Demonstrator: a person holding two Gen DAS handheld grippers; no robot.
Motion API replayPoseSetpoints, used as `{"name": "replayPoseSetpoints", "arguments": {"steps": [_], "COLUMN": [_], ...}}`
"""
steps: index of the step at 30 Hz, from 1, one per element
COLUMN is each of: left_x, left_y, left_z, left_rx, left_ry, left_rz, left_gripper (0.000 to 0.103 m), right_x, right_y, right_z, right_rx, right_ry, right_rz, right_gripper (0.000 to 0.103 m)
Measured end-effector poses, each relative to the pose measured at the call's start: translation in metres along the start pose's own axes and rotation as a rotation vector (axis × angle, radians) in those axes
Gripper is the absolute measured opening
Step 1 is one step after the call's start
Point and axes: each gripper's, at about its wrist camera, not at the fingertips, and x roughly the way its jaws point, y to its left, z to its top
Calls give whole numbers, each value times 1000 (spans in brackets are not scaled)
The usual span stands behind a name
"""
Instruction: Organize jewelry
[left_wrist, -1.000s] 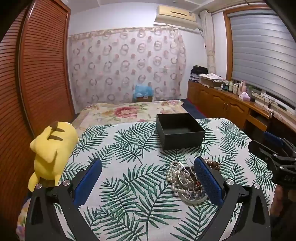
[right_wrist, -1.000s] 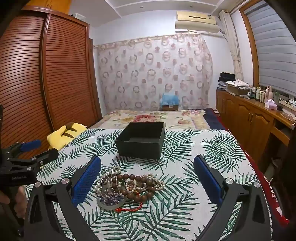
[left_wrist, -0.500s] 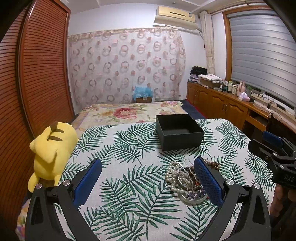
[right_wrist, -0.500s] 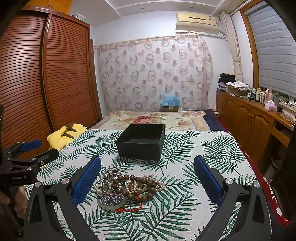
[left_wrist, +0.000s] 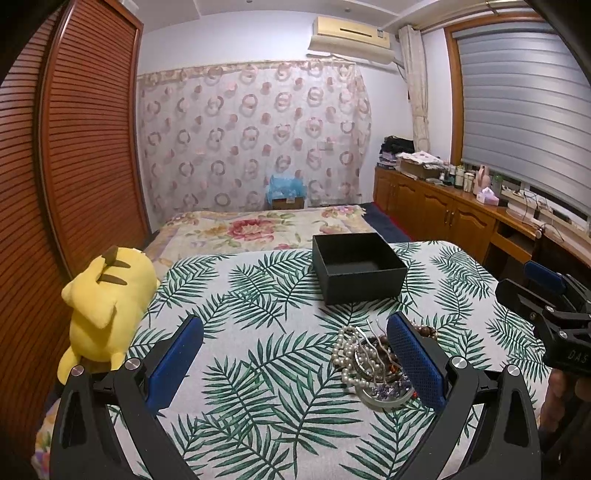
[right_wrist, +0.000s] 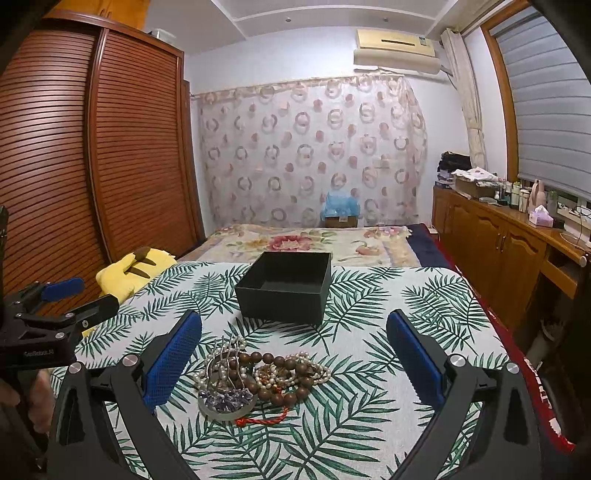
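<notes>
A pile of jewelry (right_wrist: 258, 376) lies on the leaf-print cloth: pearl strands, a brown wooden bead bracelet (right_wrist: 284, 369), a red cord, a silver hair comb and a round dish. It also shows in the left wrist view (left_wrist: 369, 363), partly behind my right finger pad. An open black box (right_wrist: 286, 291) stands behind the pile, empty inside; it also shows in the left wrist view (left_wrist: 356, 266). My left gripper (left_wrist: 295, 362) is open and empty, left of the pile. My right gripper (right_wrist: 293, 363) is open and empty, above the pile's near side.
A yellow plush toy (left_wrist: 105, 299) lies at the table's left edge. A bed with a floral cover (right_wrist: 314, 240) is behind the table. Wooden cabinets (right_wrist: 509, 251) run along the right wall, a slatted wardrobe (right_wrist: 92, 166) along the left.
Both grippers have drifted slightly; the view has shifted a little toward the jewelry pile. Nothing was picked up or moved.
</notes>
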Motion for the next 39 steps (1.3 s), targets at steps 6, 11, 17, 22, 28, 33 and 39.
{"name": "replayPoseSetpoints", "arguments": {"steps": [6, 11, 17, 22, 28, 33, 39], "left_x": [0, 0, 0, 0, 0, -4, -6], "left_y": [0, 0, -1, 0, 0, 0, 0], "left_z": [0, 0, 0, 0, 1, 2, 1], "left_rx": [-1, -1, 0, -1, -1, -5, -6], "left_ry": [-1, 0, -1, 0, -1, -11, -19], "left_rz": [-1, 0, -1, -1, 0, -6, -12], "left_gripper": [97, 97, 97, 97, 97, 97, 97], "right_x": [0, 0, 0, 0, 0, -1, -3], "right_y": [0, 0, 0, 1, 0, 1, 3], "right_z": [0, 0, 0, 0, 0, 1, 2], "right_rx": [1, 0, 0, 0, 0, -6, -9], "right_ry": [1, 1, 2, 1, 1, -4, -6], "right_rz": [0, 0, 0, -1, 0, -2, -2], "right_gripper": [101, 101, 101, 101, 101, 101, 101]}}
